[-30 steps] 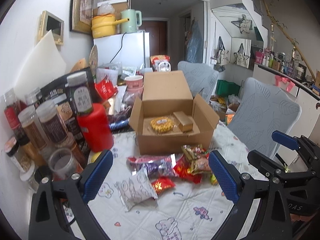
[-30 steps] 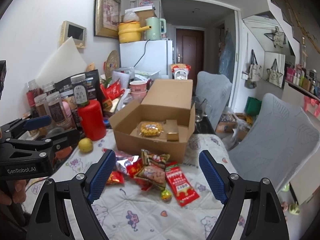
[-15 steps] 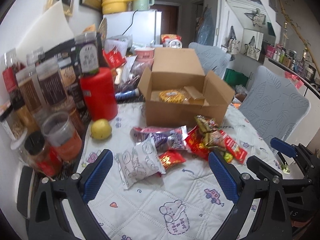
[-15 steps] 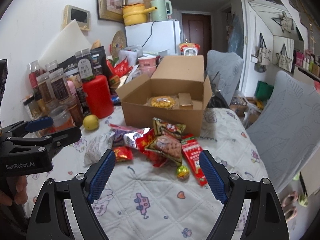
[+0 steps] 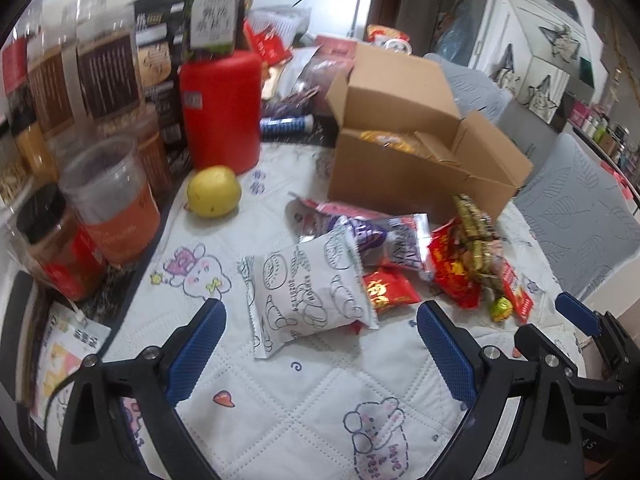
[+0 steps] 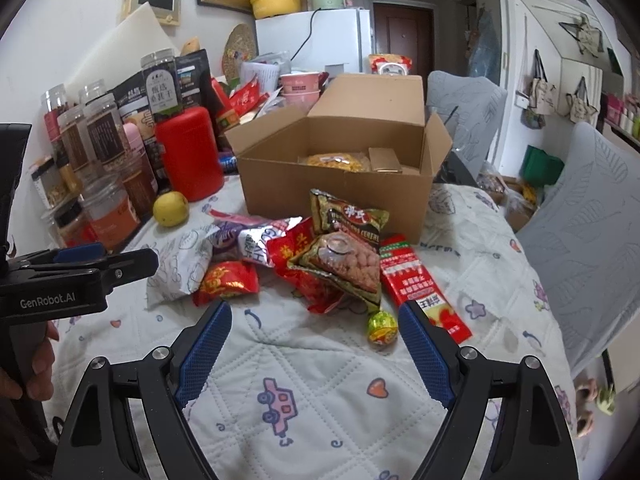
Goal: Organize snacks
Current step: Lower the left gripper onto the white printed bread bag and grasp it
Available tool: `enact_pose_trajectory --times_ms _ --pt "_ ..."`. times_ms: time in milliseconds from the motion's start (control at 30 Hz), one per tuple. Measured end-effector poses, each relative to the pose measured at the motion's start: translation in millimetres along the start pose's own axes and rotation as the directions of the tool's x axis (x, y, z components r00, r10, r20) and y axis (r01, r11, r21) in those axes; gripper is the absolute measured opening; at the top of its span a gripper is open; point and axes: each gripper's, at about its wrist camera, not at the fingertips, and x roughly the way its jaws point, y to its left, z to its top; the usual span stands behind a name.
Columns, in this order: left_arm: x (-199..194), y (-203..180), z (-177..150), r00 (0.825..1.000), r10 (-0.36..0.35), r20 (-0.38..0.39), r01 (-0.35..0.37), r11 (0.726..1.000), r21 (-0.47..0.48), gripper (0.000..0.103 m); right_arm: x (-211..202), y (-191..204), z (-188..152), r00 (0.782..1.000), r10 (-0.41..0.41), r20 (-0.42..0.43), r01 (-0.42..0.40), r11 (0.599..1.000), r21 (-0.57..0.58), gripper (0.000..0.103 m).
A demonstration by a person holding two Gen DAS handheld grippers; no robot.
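Note:
A heap of snack packets lies on the quilted tablecloth in front of an open cardboard box (image 6: 332,184) (image 5: 412,184) that holds a yellow snack and a small carton. The heap includes a white doodle-printed packet (image 5: 308,292) (image 6: 180,264), a purple packet (image 5: 384,236), a small red packet (image 5: 388,290), a green nut packet (image 6: 348,248), a long red sachet (image 6: 420,280) and a green foil candy (image 6: 382,328). My left gripper (image 5: 320,312) hovers open just short of the white packet. Open and holding nothing, my right gripper (image 6: 316,312) hangs near the nut packet and the candy.
Jars, a red canister (image 5: 220,108) and a lemon (image 5: 214,190) crowd the table's left side. Grey chairs (image 6: 580,240) stand to the right. A hand (image 6: 36,360) holds the left gripper's handle at the left edge of the right wrist view.
Both grippers have come down and tilted toward the table, so the snack heap now looms closer and larger. Jaw widths look unchanged, and no snack has moved.

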Motion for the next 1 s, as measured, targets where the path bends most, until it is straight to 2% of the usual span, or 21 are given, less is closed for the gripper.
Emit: enact_pose_trajectory --times_ms 167,433,733,933,1000 --pt "19.7 7.0 5.3 0.999 -0.02 -0.044 0.018 0.999 -0.045 0.098 16.5 -3.3 0.7 0.999 -0.002 -0.034 0.002 1.0 0.006 0.086" --pt "50.0 10.7 14.3 0.996 0.003 -0.093 -0.009 0.997 -0.07 0.098 31.6 -12.0 5.5 0.998 -0.018 -0.058 0.019 1.0 0.009 0.086" --pt "87.2 18.2 14.7 0.983 -0.027 -0.18 0.006 0.993 -0.116 0.098 43.4 -23.2 6.9 0.996 -0.036 -0.083 0.039 0.999 0.025 0.086" --pt "93.4 26.1 16.3 0.985 -0.045 -0.168 0.018 0.987 -0.158 0.098 45.7 -31.4 5.7 0.995 -0.048 -0.093 0.052 0.998 0.043 0.086" --pt "93.3 26.6 15.8 0.987 -0.034 -0.156 0.009 0.988 -0.153 0.088 46.5 -33.7 5.7 0.994 -0.056 -0.094 0.061 0.997 0.048 0.086"
